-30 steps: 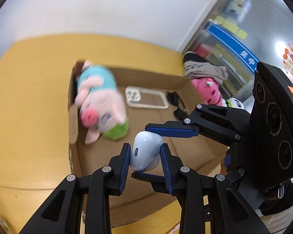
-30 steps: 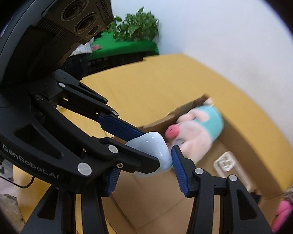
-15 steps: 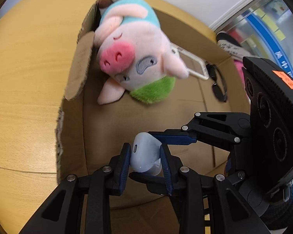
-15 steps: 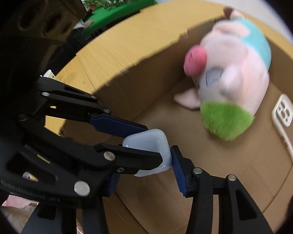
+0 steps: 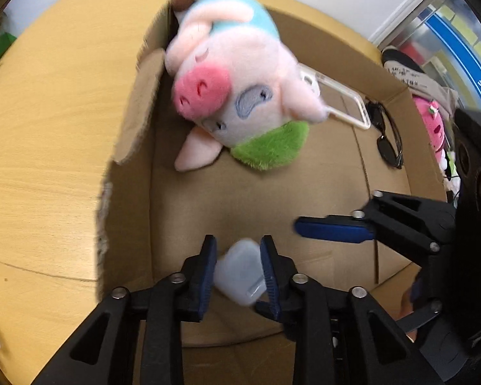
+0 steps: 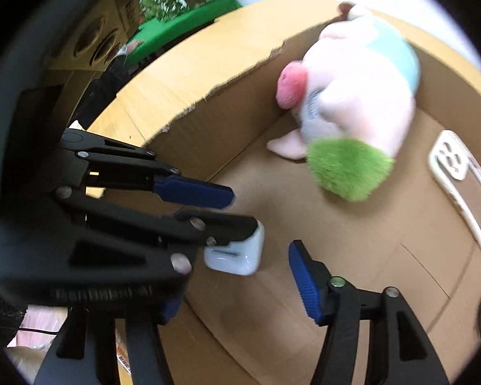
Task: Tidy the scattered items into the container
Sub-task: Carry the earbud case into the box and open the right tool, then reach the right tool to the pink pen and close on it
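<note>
A white earbud case sits between the blue pads of my left gripper, low over the floor of the open cardboard box. It also shows in the right wrist view, tilted, with one left pad beside it; whether the pads still press it is unclear. My right gripper is open and empty, just right of the case; its left finger is hidden behind the left gripper. A pink pig plush lies at the box's far left corner.
A clear phone case and black sunglasses lie on the box floor to the right. The box's torn left wall stands close by. The box rests on a wooden table. A pink toy lies beyond the box.
Both grippers have dropped lower into the box. The right gripper has opened off the earbud case and drawn right. The case has tipped over and sits lower between the left pads.
</note>
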`<state>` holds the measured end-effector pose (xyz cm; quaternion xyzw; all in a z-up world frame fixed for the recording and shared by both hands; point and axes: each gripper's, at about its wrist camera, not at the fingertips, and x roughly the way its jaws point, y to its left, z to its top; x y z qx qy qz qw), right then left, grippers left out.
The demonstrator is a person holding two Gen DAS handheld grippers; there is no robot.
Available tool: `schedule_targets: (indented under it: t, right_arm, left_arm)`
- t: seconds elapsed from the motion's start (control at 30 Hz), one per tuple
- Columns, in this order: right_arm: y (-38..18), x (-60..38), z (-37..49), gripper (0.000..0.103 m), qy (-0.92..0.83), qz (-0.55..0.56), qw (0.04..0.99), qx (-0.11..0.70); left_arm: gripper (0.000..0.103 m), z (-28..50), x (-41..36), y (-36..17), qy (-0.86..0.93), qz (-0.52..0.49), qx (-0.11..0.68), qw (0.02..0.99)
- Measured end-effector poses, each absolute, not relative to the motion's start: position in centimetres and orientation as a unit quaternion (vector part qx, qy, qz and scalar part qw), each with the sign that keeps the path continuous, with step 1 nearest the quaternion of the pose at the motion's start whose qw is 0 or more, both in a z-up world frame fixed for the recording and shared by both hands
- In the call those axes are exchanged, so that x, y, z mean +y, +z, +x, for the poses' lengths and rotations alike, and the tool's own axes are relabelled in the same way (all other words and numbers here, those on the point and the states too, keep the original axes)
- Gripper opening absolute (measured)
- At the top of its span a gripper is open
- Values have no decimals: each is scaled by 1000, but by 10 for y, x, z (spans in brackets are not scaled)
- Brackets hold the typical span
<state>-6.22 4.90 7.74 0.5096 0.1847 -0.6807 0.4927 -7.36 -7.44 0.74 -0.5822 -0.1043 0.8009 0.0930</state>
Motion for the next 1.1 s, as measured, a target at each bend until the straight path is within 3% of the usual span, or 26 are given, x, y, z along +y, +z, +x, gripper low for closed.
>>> schedule_targets:
  t: [0.03,0.17,0.3,0.37,0.6,1.1]
  right_arm:
    - [83,55,-58,68,-692,500,487,184]
    - [116,91,-29,72,-771,426,438,181]
    - [147,142,-3,78,-840,353,387,141]
    - [154,166,15,78,-865,327,358,130]
    - [156,187,22,78,-907,290,282,116]
    - [165,226,34,78,-919,281,251,116]
  left_arm:
    - [39,-70,-77,15,810,-571,-102,87]
    - [85,-34,-85,58,868,-489,-73,37]
    - [92,19,-84,94,917,-397,-43,20]
    - [103,39,-85,103,932,-360,-42,20]
    - [103,78,-35,110,957,-290,0,-7]
    - [103,90,5,106,953,-301,-4,30]
